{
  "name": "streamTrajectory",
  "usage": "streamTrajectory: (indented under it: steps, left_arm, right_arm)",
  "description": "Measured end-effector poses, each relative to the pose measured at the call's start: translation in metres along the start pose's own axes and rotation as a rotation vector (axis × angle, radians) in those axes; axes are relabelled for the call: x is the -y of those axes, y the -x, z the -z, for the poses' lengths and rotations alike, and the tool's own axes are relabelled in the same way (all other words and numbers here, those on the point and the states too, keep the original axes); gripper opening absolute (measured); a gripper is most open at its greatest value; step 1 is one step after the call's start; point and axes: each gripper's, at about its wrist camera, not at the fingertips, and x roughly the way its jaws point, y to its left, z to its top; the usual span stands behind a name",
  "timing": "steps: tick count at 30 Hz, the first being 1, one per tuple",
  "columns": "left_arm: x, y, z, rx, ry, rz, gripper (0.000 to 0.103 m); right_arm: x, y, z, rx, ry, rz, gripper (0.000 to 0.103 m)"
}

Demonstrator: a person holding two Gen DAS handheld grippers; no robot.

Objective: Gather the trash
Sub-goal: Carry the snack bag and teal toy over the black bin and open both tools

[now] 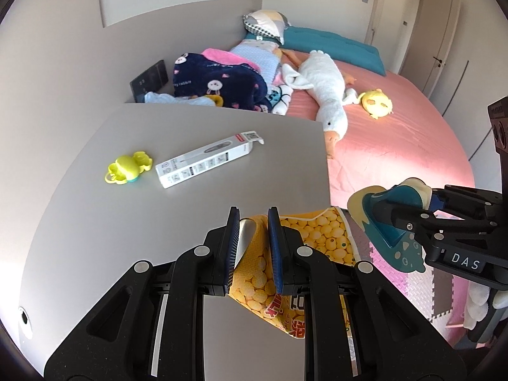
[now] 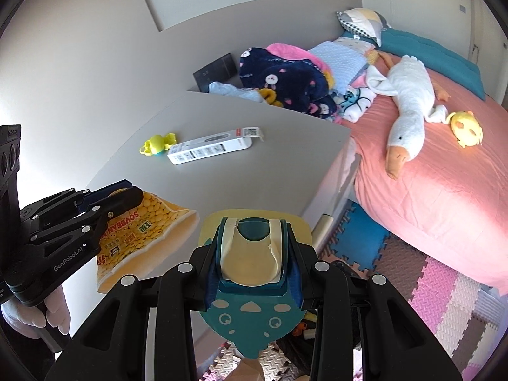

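Tool on the left hand (image 1: pixel 252 250), seen from the left wrist, is clenched on a yellow snack bag (image 1: pixel 317 238) printed with soybeans, its pads pinching a fold near the bag's silver-lined mouth. The bag hangs over the near edge of the grey tabletop (image 1: pixel 190 222). At the right of this view the right tool (image 1: pixel 397 212) grips a teal and cream dustpan (image 1: pixel 390 231), held out over the foam floor mats (image 1: pixel 428 301). A white box (image 1: pixel 206 162) with an open end flap and a yellow-green toy (image 1: pixel 127 166) lie further back on the tabletop, apart from both tools. To do this step well, the pinch should stay high on the bag so that the mouth does not tip and spill.

From the right wrist, the right tool (image 2: pixel 250 254) is closed on the dustpan (image 2: pixel 250 314) at its cream handle part, and the pan's tray looks empty. The left tool (image 2: pixel 104 203) holds the bag (image 2: pixel 143 238) at the left, just beside the dustpan, mouth towards it. What is inside the bag cannot be told. No bin shows in either view. The white box (image 2: pixel 212 147) probably counts as trash still to be gathered.
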Motion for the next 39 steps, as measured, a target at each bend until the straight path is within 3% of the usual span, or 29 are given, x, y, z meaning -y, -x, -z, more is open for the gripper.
streamTrajectory:
  steps: [23,32,33,34,35,39]
  left_arm:
    - [0.118,-0.012,-0.002,-0.026,-0.198,0.126,0.018]
    - [0.156,-0.021,0.019,-0.097,-0.268,0.197,0.021]
    - [0.159,-0.021,0.022,-0.106,-0.271,0.195,0.039]
    - [0.162,-0.021,0.025,-0.104,-0.272,0.173,0.076]
    - [0.165,-0.019,0.029,-0.084,-0.274,0.142,0.089]
    - [0.172,-0.015,0.035,-0.052,-0.285,0.124,0.092]
  right_arm:
    - [0.087,0.062,0.042,0.042,-0.115,0.111,0.036]
    - [0.119,0.078,0.06,0.042,-0.18,0.129,0.037]
    - [0.121,0.079,0.061,0.034,-0.181,0.124,0.04]
    - [0.124,0.08,0.062,0.035,-0.189,0.133,0.046]
    - [0.126,0.083,0.062,0.05,-0.198,0.159,0.056]
    - [0.136,0.094,0.065,0.085,-0.211,0.208,0.059]
